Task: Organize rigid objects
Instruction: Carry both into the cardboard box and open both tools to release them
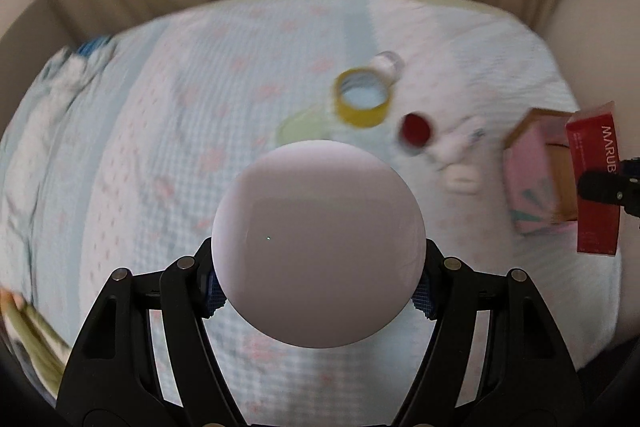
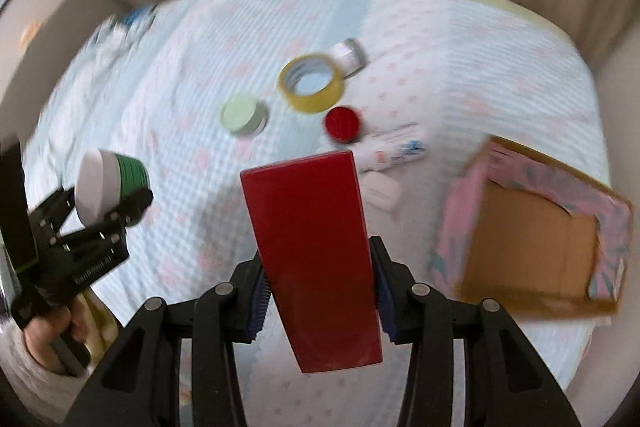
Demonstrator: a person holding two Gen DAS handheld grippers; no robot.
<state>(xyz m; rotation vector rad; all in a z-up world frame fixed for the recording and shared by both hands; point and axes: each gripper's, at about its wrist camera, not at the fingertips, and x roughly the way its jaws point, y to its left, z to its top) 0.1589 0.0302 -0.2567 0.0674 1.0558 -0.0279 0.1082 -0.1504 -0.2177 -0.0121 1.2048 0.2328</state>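
Right gripper [image 2: 320,301] clamps a red carton [image 2: 316,255] aloft; left gripper [image 1: 318,291] clamps a white-lidded green jar [image 1: 318,243]. Step judged: carrying both to the pink-lined cardboard box [image 2: 532,227]. Next: lower the carton inside. Yellow tape roll [image 2: 312,87] awaits beyond.

Our left wrist view is mostly blocked by the round white jar [image 1: 318,243], which hides the pale green lid [image 1: 304,127] at 12 o'clock. The tube [image 2: 394,147] lettering is too blurred for us to read.
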